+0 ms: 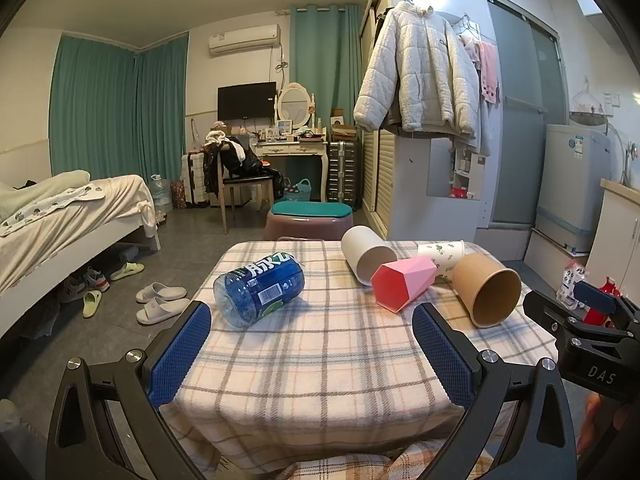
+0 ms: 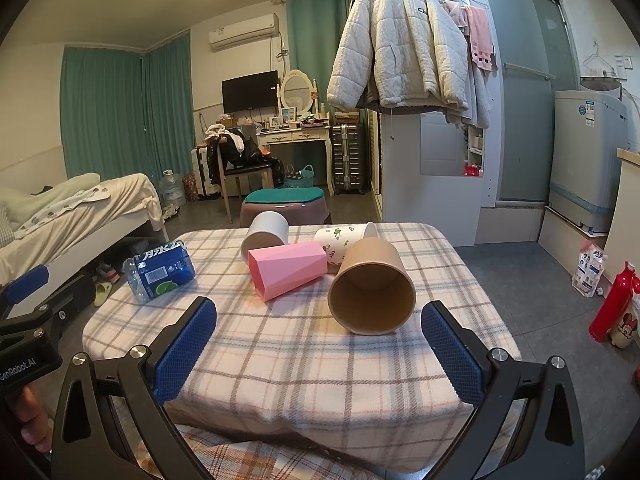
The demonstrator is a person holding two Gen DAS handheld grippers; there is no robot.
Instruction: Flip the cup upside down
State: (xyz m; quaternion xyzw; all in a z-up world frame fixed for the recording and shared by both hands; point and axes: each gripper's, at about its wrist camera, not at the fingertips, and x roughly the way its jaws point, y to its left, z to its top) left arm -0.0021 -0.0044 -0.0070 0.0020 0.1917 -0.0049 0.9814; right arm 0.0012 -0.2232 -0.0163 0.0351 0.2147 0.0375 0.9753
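Several cups lie on their sides on the checked tablecloth (image 1: 320,352): a brown paper cup (image 1: 486,290) (image 2: 372,286) with its mouth toward me, a pink faceted cup (image 1: 402,282) (image 2: 286,268), a plain white cup (image 1: 368,254) (image 2: 266,234) and a white leaf-print cup (image 1: 442,256) (image 2: 344,240). My left gripper (image 1: 312,356) is open and empty over the table's near edge. My right gripper (image 2: 320,356) is open and empty, just in front of the brown cup.
A blue-labelled plastic bottle (image 1: 260,290) (image 2: 162,272) lies on its side at the table's left. A round stool (image 1: 308,220) stands behind the table. A bed (image 1: 68,220) is on the left, a red bottle (image 2: 612,304) on the floor at right.
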